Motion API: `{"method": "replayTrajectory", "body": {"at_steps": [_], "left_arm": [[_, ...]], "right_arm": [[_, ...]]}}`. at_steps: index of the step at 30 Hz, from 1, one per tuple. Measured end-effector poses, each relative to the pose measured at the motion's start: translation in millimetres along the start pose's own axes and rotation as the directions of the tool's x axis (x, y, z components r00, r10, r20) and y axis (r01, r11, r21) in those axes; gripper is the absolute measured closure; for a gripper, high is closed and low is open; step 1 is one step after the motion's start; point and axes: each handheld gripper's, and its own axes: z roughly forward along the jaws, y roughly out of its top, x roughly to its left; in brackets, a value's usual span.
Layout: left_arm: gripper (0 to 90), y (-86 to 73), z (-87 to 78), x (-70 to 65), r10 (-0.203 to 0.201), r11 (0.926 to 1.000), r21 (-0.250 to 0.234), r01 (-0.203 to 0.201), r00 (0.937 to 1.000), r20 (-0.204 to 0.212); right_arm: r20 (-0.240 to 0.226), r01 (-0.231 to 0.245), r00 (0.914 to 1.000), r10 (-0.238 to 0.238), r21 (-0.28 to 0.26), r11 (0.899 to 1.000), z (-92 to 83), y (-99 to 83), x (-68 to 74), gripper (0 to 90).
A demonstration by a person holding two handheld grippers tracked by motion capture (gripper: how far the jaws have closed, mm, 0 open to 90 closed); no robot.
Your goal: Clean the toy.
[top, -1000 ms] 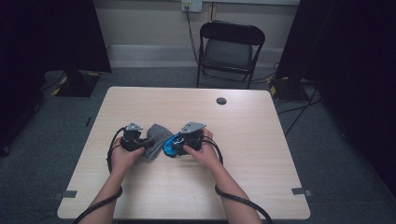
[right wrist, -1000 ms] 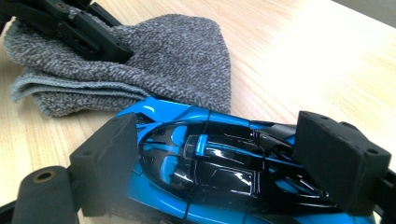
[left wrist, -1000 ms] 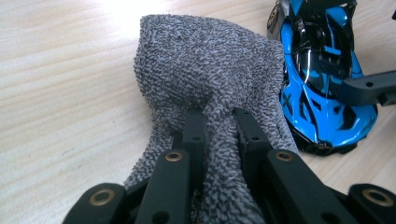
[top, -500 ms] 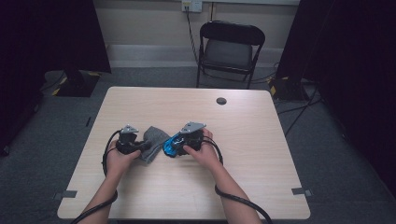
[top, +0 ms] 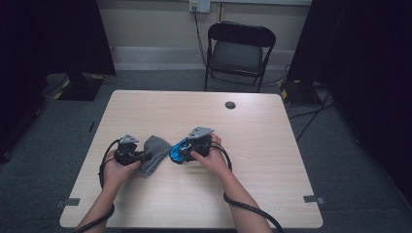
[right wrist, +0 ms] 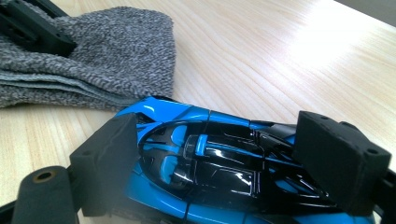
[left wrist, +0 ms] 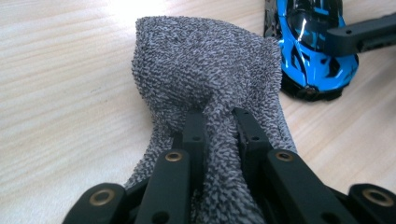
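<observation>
Between left tongs [left wrist: 219, 135], pinched grey cloth [left wrist: 205, 65]; overhead, merely touching.

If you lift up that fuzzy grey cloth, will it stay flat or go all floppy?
Probably floppy. The grey cloth bunches and creases where the left gripper pinches it, so it looks soft and would likely droop when lifted. Its looped, towel-like surface seems grippy rather than slippery. It also looks light, so pushing it would probably crumple it, not slide it like the blue toy car.

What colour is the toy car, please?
Bright blue with black panels; the toy car shows best in the right gripper view.
</observation>
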Motion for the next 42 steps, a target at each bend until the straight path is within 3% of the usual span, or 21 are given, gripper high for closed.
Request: {"method": "replayTrajectory", "body": {"at_steps": [14,20,27,31,42], "left_arm": [[77.3,-10.0,-18.6,3.3,0.016,0.9994,0.03,-0.016,0.9998,0.009],[77.3,-7.0,-29.8,9.1,-0.02,0.9995,-0.025,0.019,0.9991,-0.037],[77.3,11.9,-34.0,16.4,-0.051,0.9958,-0.078,0.047,0.9977,-0.045],[77.3,23.2,-29.8,19.3,-0.068,0.9922,-0.108,0.062,0.9963,-0.054],[77.3,47.5,6.8,19.8,-0.07,0.993,-0.099,0.064,0.9959,-0.057]], "right_arm": [[-0.002,0.002,1.0,-0.002,-0.002,1.0,0.0,-0.3,-0.7,13.8],[-0.003,0.003,1.0,-0.003,0.0,1.0,-0.1,-0.1,-0.7,13.8],[-0.005,0.004,1.0,-0.004,-0.002,1.0,-0.3,-0.4,-1.0,13.8],[-0.006,0.004,1.0,-0.004,0.0,1.0,-0.3,-0.2,-1.1,13.8],[-0.01,0.008,0.9999,-0.008,0.011,1.0,-0.4,0.9,-1.8,13.8]]}}
